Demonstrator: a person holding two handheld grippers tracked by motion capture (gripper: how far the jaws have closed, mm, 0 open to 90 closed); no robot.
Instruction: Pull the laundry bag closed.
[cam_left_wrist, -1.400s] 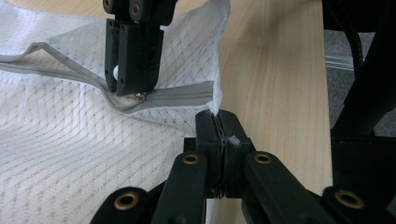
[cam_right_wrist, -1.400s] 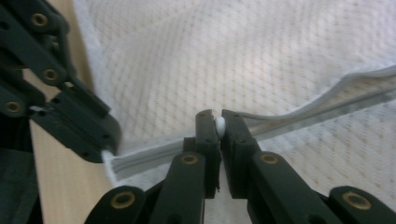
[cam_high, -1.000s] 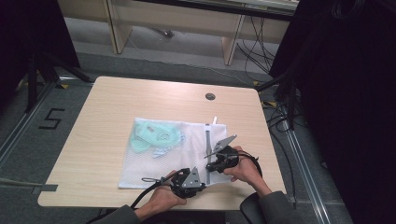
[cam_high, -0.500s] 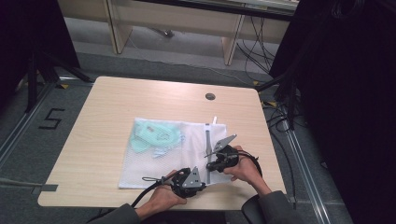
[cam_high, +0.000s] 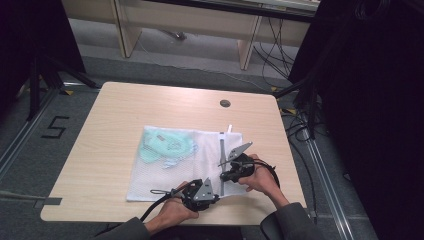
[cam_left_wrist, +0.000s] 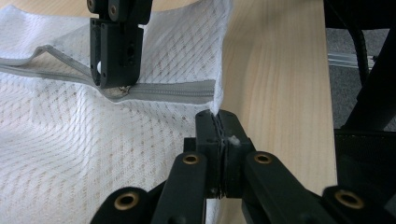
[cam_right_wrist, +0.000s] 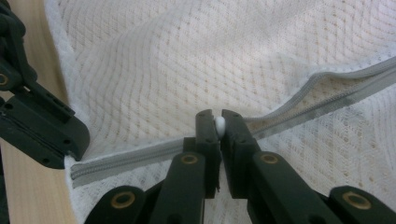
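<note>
A white mesh laundry bag (cam_high: 200, 167) lies flat on the wooden table (cam_high: 125, 110) with a pale green garment (cam_high: 167, 147) inside it. A grey zipper (cam_high: 221, 150) runs along its right end and is partly undone. My left gripper (cam_high: 214, 192) is shut on the bag's edge (cam_left_wrist: 219, 105) just past the zipper's end (cam_left_wrist: 187, 92). My right gripper (cam_high: 223, 176) is shut on the white zipper pull (cam_right_wrist: 220, 124), and the grey tape (cam_right_wrist: 327, 88) gapes to its right. Each gripper appears in the other's view, the right one (cam_left_wrist: 114, 84) and the left one (cam_right_wrist: 70, 156).
A round cable hole (cam_high: 225, 103) sits near the table's far edge. Cables (cam_high: 300, 125) trail over the floor at the right, and a dark stand (cam_high: 40, 75) rises at the left. The table's front edge (cam_high: 150, 220) is just below the hands.
</note>
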